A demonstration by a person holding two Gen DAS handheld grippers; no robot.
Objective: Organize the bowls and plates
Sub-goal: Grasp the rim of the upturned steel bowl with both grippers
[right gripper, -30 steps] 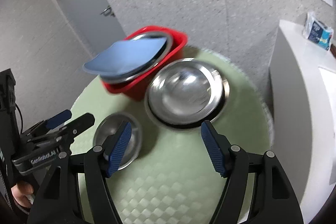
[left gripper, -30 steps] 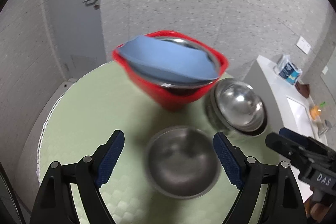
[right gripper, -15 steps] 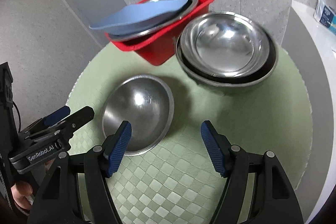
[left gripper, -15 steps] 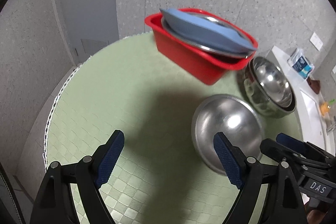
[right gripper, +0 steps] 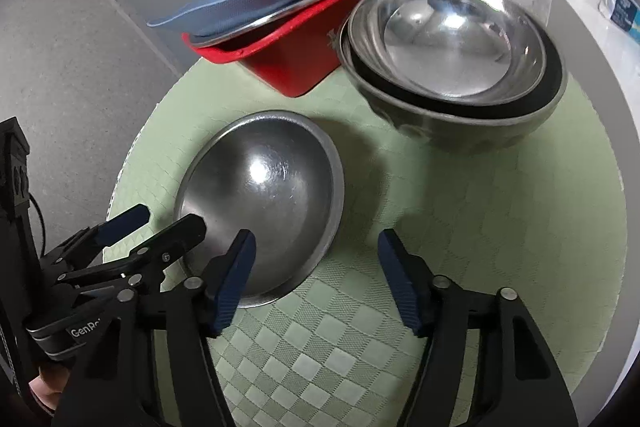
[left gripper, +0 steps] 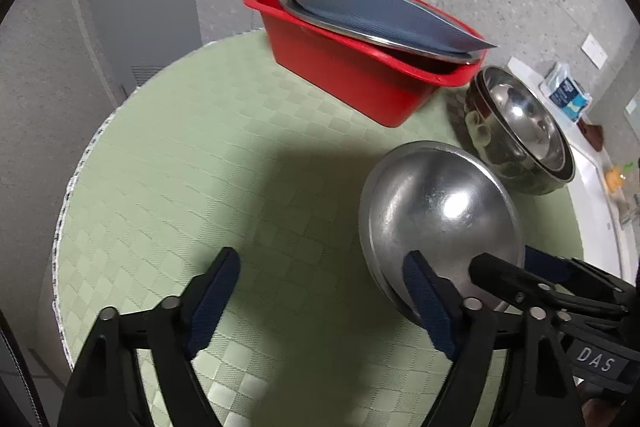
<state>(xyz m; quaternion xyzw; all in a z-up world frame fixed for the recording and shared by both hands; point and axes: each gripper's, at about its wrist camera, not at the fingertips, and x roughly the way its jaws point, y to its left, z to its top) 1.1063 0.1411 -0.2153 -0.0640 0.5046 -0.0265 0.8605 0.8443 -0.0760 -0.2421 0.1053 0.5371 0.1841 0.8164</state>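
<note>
Left claw (left gripper: 320, 303) is closing over bare green mat, nothing between its pads, its right finger just beside the near rim of the lone steel bowl (left gripper: 436, 211). Right claw (right gripper: 316, 279) is narrowing too, and the bowl's near rim sits just inside its left pad with no squeeze showing yet. So both claws flank this bowl from the near edge of the round bench (left gripper: 180, 147), and I'd say it's being lined up for a lift. Beyond it, toward the far right edge, waits the stack of bigger bowls (right gripper: 460, 43), the likely nesting spot. At the far edge, the red tub (left gripper: 344, 71) holds a steel plate under a blue mat (left gripper: 380, 15).
</note>
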